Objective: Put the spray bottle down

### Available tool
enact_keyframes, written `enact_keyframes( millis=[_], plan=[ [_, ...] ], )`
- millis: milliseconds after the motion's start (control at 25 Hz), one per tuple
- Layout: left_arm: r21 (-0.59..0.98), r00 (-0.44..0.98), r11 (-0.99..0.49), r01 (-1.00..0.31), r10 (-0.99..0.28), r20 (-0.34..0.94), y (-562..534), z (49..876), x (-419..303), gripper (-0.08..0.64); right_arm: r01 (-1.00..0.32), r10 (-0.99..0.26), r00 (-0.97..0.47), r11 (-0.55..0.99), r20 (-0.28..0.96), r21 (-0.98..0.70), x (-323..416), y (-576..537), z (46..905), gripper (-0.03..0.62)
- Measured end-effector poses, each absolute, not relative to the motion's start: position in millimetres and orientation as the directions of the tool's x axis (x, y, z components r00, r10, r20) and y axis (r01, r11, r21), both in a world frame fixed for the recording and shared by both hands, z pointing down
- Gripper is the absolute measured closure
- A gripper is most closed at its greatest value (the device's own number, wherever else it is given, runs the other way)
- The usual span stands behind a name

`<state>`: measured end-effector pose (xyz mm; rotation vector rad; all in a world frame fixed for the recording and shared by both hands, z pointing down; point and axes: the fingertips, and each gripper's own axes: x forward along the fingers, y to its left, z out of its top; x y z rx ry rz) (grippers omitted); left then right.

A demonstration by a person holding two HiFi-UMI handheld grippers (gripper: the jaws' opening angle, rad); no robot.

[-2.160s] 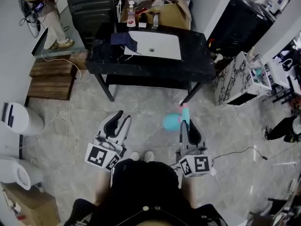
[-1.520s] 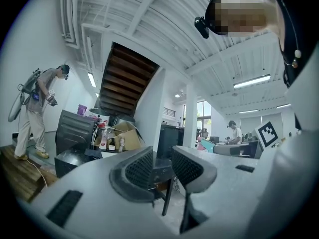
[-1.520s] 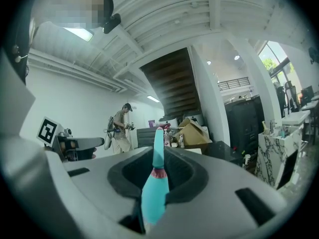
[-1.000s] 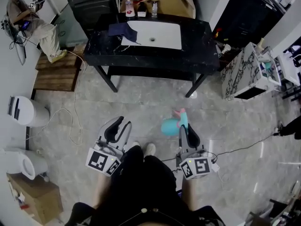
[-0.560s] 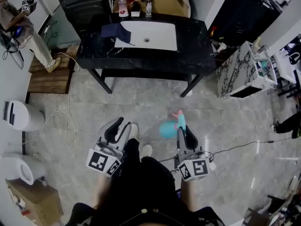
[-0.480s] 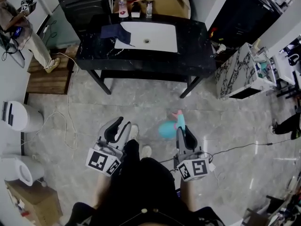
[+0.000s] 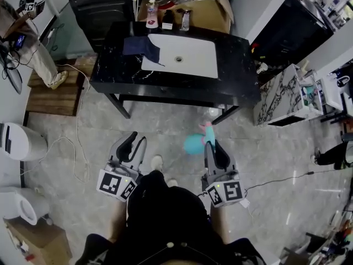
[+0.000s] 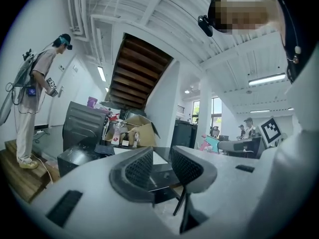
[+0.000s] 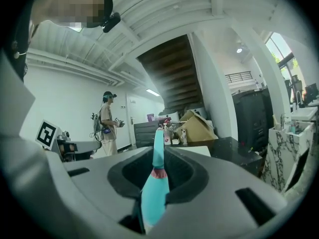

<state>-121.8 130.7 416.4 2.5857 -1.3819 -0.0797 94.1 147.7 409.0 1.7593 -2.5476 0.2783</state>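
Teal plastic spray bottle with pink nozzle [image 7: 193,143]: clamped in right gripper [image 7: 212,148], carried above the floor. Left gripper [image 7: 136,139]: jaws apart, empty. Black sink table [image 7: 238,79]: closer than a second ago; set-down pending.

Person in black with grey grippers.
Black clothing [image 7: 165,214] at lower centre; left gripper [image 7: 135,140] and right gripper [image 7: 213,145] grey, black-padded, each bearing a black-and-white marker cube [image 7: 113,184].

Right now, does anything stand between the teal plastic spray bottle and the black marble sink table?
Nothing visible: the teal spray bottle, clamped in the right gripper, has only bare grey floor before the black table.
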Motion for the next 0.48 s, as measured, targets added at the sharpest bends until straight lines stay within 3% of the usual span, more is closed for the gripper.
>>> enact_keyframes(
  millis=[480],
  plan=[
    [0.232,0.601,-0.573,-0.786,-0.797,0.066,53,426,-152,0.443,-0.949,-0.930,-0.308,0.286,0.200,-0.129,68,79,432,0.523]
  ],
)
